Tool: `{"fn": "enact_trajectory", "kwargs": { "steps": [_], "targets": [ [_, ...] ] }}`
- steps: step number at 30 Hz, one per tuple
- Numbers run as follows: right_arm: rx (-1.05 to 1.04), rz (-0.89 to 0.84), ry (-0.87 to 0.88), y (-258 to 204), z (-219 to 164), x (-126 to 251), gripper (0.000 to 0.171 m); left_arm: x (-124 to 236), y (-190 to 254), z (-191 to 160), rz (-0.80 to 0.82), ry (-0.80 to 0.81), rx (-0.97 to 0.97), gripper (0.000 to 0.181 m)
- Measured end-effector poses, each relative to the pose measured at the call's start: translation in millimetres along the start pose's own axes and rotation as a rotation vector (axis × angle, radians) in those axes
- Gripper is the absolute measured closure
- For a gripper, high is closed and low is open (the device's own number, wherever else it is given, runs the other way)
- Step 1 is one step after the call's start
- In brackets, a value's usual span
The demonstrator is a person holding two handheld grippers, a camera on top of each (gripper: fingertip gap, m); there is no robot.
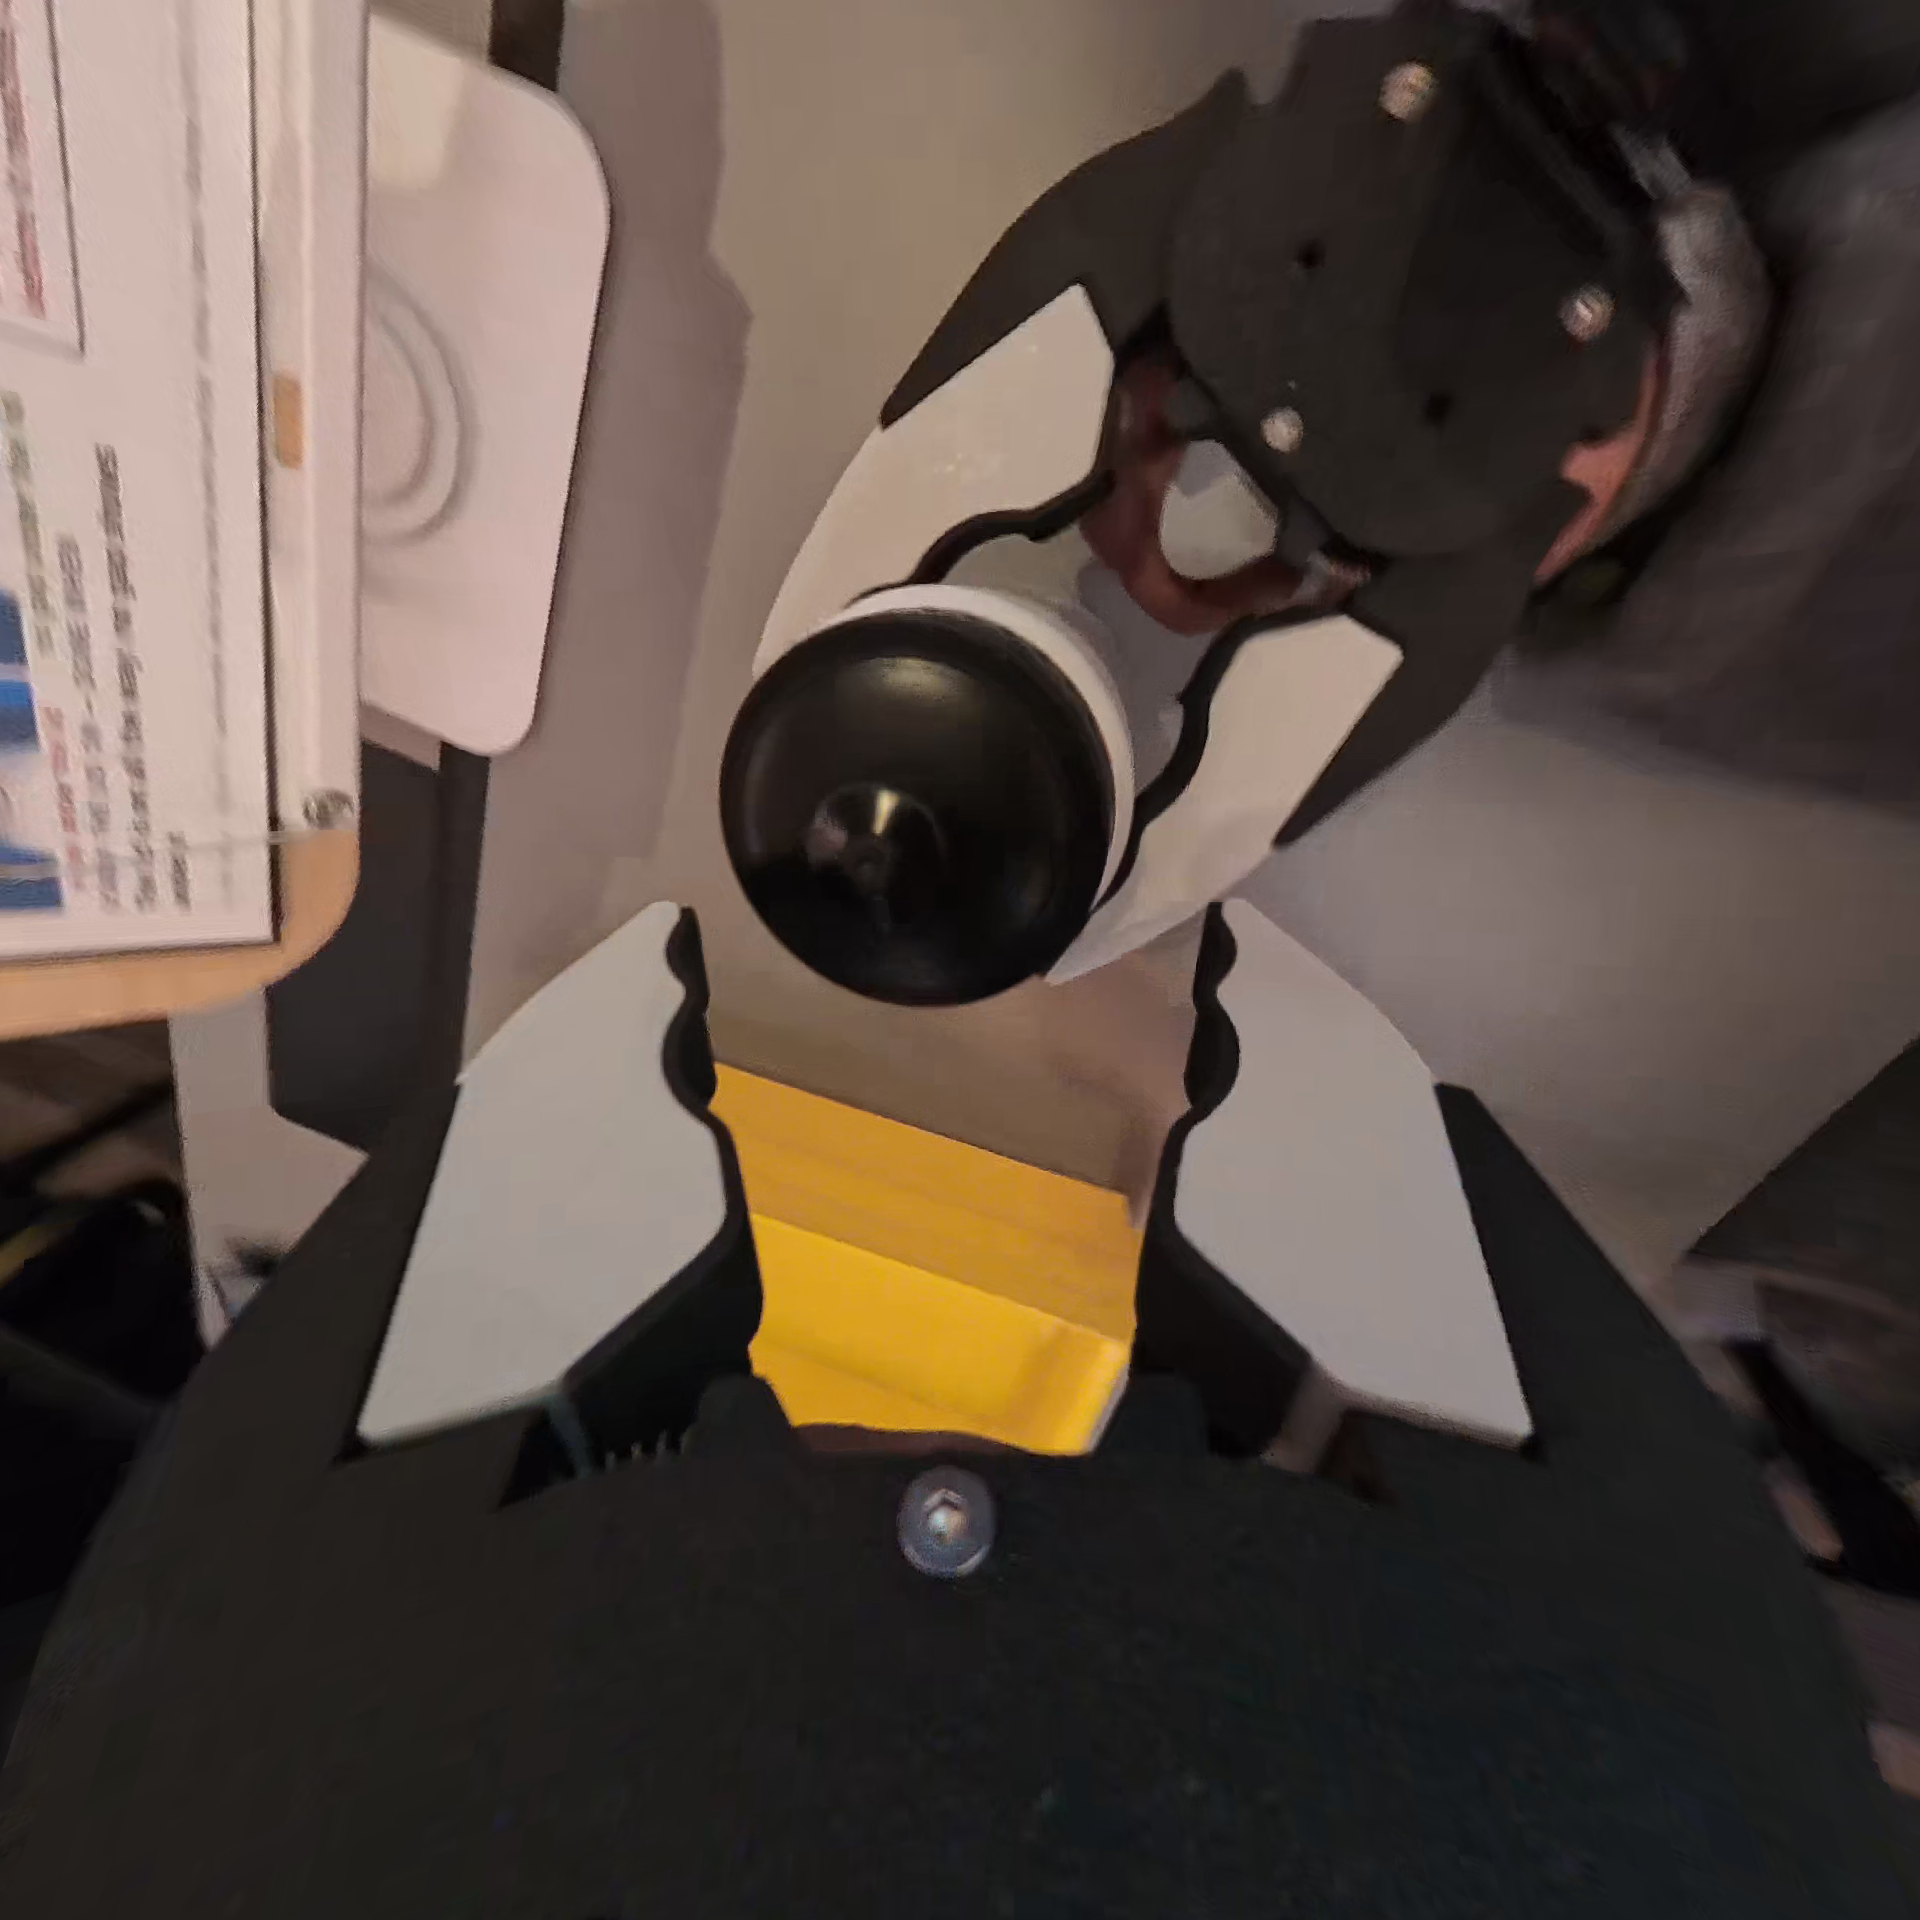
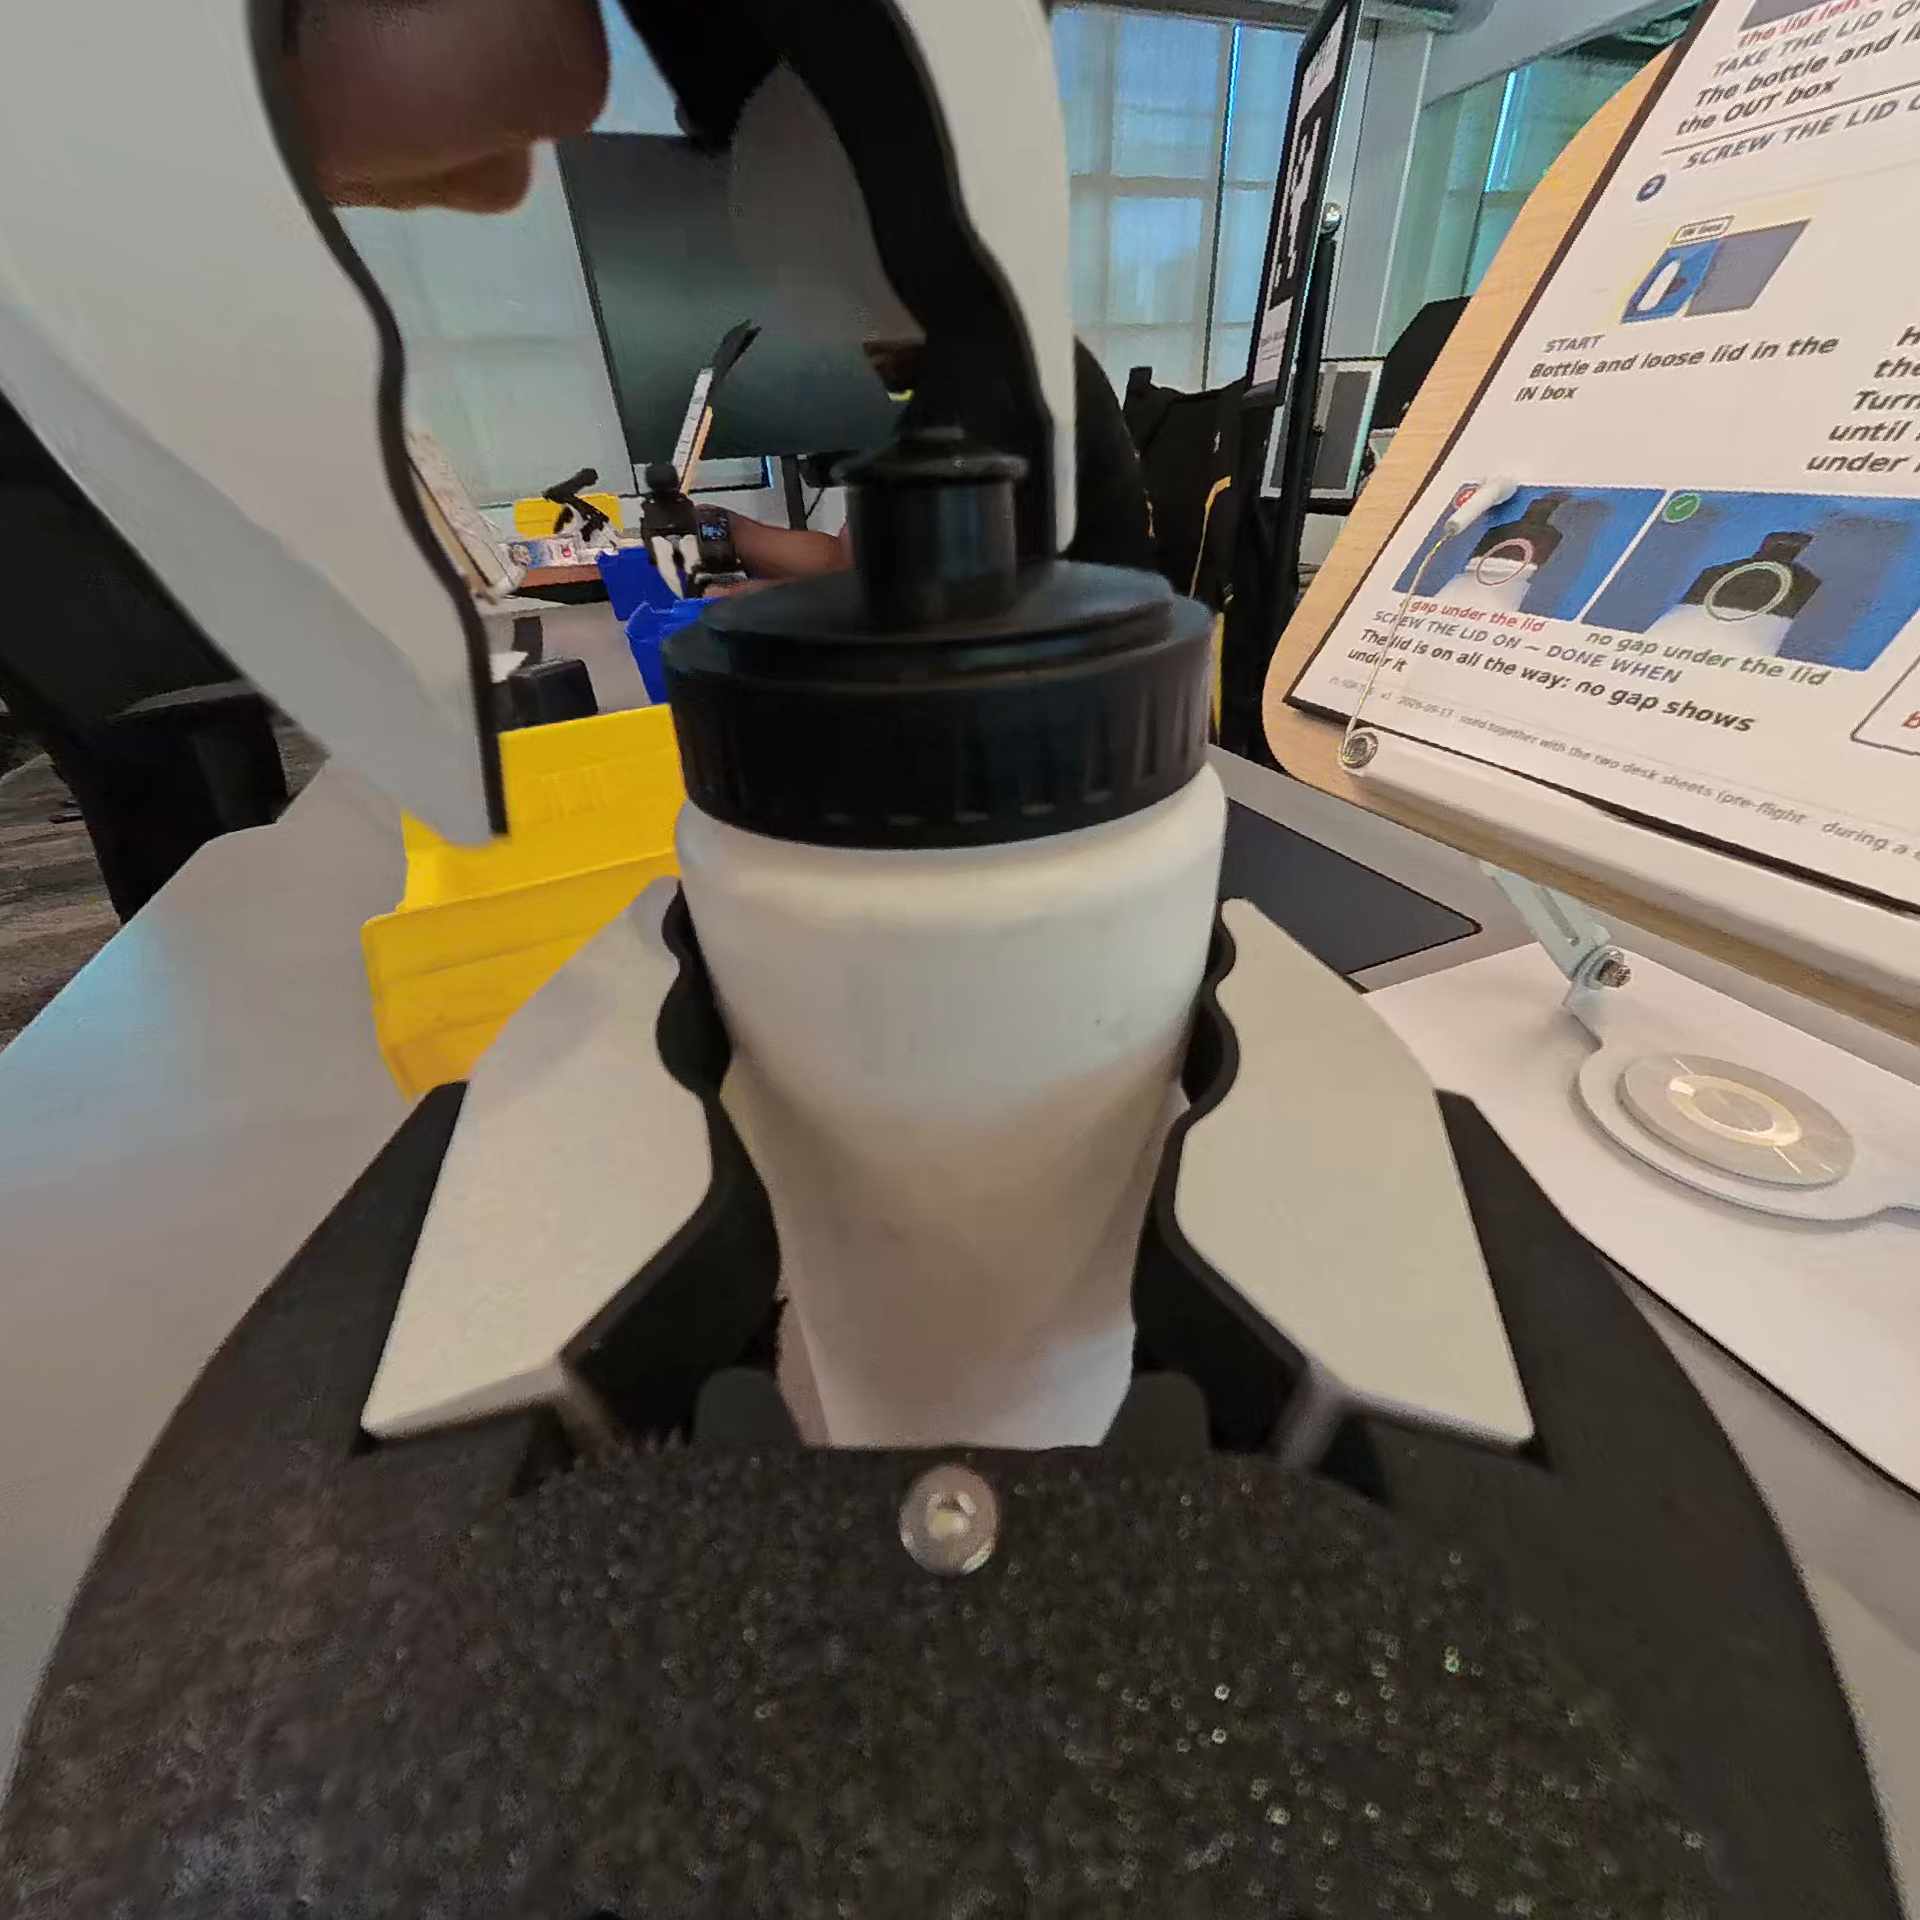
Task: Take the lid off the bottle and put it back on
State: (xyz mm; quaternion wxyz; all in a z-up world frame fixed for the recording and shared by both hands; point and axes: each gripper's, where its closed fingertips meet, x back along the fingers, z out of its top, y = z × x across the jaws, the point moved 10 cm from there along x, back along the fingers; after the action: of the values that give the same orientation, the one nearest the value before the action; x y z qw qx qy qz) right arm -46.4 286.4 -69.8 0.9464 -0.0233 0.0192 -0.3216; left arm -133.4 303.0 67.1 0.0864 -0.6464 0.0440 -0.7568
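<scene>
1. Right gripper [image 2: 951, 1122] clamps the white bottle [image 2: 951, 1039] upright, black lid [image 2: 940, 717] seated on top.
2. Left gripper [image 1: 951, 1029] hovers above the lid, fingers spread (gripping nothing).
3. Yellow bin [image 2: 520, 894] sits behind.

- The bottle [image 2: 951, 1060] stands upright between the 2 fingers of the right gripper [image 2: 948, 997], above the table [image 2: 156, 1039].
- The lid [image 2: 940, 717] sits on the bottle.
- The left gripper [image 2: 748, 499] hangs above the lid.
- A bin [image 2: 520, 914] lies behind-left; an instruction board [image 2: 1621, 499] stands right.
</scene>
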Motion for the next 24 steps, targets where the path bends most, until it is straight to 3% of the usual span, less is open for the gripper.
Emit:
{"fn": "enact_trajectory", "kwargs": {
  "steps": [9, 11, 14, 16, 19, 24],
  "targets": [
    [-0.004, 0.025, 0.008, 2.1, -0.5, -0.4, 0.083, -9.2, -27.1, 9.1, -0.160, 0.072, -0.303, 0.104],
    [-0.005, 0.026, 0.006, 2.2, -0.3, -0.3, 0.083, -14.8, -30.0, 14.1, -0.166, 0.049, -0.383, 0.093],
    [-0.004, 0.026, 0.000, 2.1, 0.1, -0.3, 0.083, -19.1, -31.5, 22.4, -0.223, -0.016, -0.444, 0.092],
    [-0.004, 0.026, -0.003, 2.1, 0.3, -0.3, 0.083, -20.4, -29.2, 25.6, -0.279, -0.065, -0.480, 0.104],
    [-0.002, 0.023, -0.007, 1.8, 0.4, -0.5, 0.083, -20.5, -27.9, 27.2, -0.273, -0.096, -0.473, 0.106],
    [0.002, -0.013, -0.013, -0.8, 0.8, -0.9, 0.083, -19.2, -24.3, 24.2, -0.233, -0.082, -0.304, 0.106]
  ]
}}
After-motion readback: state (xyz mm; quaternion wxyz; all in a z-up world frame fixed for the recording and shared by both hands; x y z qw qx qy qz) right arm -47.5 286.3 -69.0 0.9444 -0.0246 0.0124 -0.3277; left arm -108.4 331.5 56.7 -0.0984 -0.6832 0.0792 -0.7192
